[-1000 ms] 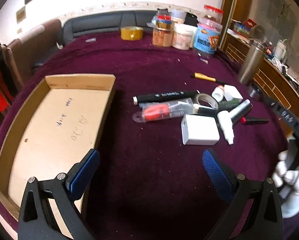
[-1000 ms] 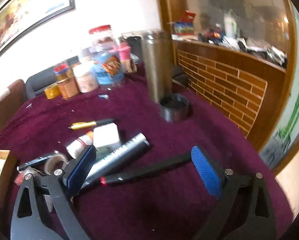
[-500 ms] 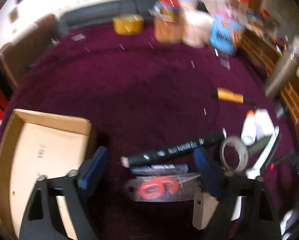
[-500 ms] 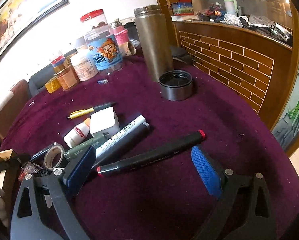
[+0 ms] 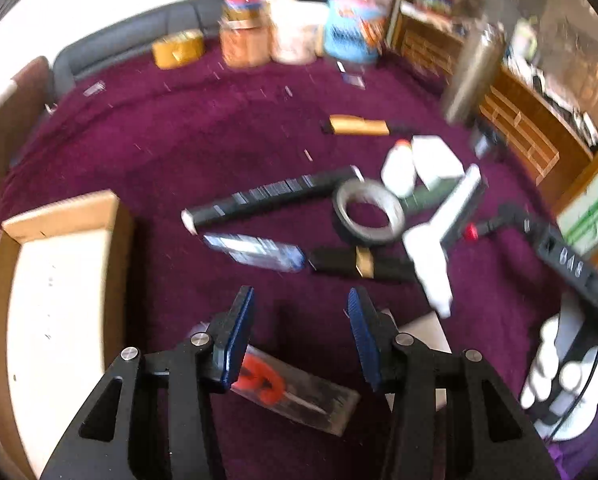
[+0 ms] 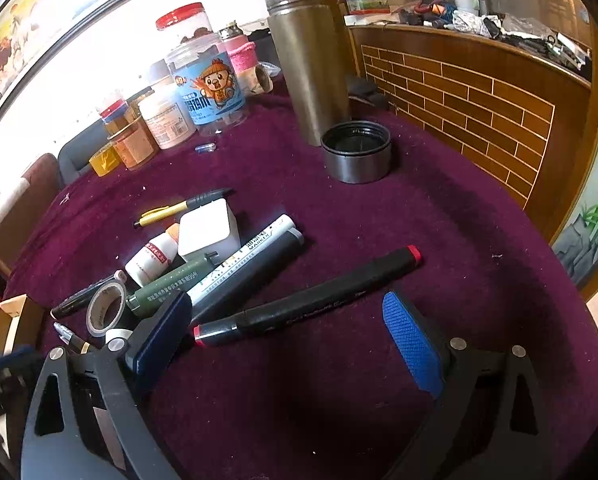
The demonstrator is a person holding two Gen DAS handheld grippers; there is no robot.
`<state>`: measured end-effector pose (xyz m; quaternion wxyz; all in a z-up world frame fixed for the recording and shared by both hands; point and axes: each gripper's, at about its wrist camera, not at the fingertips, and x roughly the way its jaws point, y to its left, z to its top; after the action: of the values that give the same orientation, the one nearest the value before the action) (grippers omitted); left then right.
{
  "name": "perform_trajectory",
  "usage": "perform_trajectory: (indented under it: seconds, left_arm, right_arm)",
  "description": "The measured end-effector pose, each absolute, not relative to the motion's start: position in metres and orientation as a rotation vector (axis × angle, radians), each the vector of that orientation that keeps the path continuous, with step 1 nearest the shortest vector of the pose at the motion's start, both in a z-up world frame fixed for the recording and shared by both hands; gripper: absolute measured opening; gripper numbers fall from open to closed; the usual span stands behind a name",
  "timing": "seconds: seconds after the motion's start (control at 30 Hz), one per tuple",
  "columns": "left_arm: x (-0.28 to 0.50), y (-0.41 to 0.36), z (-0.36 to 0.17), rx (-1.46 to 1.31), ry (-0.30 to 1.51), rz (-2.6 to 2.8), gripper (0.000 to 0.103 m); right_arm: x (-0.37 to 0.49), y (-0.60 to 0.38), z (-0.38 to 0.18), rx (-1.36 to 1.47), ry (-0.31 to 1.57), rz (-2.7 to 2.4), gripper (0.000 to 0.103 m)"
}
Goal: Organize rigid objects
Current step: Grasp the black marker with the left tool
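A pile of small objects lies on the purple cloth. In the blurred left wrist view my left gripper (image 5: 301,324) is open with narrowed jaws, above a clear packet with red scissors (image 5: 283,390). Beyond it lie a blue pen (image 5: 255,252), a black marker (image 5: 271,196), a tape ring (image 5: 369,212) and a white bottle (image 5: 427,264). The cardboard tray (image 5: 59,216) is at the left. My right gripper (image 6: 287,336) is open, just behind a black marker with red ends (image 6: 307,304). A white cube (image 6: 209,230) lies behind it.
Jars (image 6: 207,80), a steel flask (image 6: 309,64) and its dark cap (image 6: 357,150) stand at the back of the table. A wooden brick-pattern counter (image 6: 479,96) borders the right side. A yellow pen (image 6: 175,208) lies apart from the pile.
The left gripper has moved forward and right over the pile and narrowed its jaws, so the scissors packet now lies under them. The right gripper has drifted slightly nearer the black marker.
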<state>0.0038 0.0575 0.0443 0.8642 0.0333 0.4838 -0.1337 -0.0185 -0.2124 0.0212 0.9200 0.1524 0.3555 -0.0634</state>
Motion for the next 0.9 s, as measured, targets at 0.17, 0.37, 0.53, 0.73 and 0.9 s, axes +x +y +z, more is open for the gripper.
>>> perform_trajectory:
  seconds: [0.17,0.37,0.53,0.73,0.9]
  left_arm:
    - [0.044,0.057,0.051,0.159,0.981,-0.280,0.042]
    - [0.086,0.025,0.030,0.422,0.982,-0.330,0.042]
    - [0.097,0.022,0.010,0.431,1.026,-0.381,0.045]
    - [0.087,0.024,0.013,0.321,1.127,-0.470,0.011]
    - [0.077,0.016,0.013,0.304,1.130,-0.446,0.012]
  right_arm:
    - [-0.018,-0.212,0.021,0.317,0.733,-0.128,0.097]
    - [-0.015,-0.213,0.019,0.331,0.749,-0.130,0.097]
    - [-0.012,-0.214,0.016,0.336,0.772,-0.130,0.097]
    - [-0.010,-0.216,0.013,0.350,0.791,-0.133,0.097]
    - [-0.009,-0.216,0.012,0.355,0.795,-0.130,0.097]
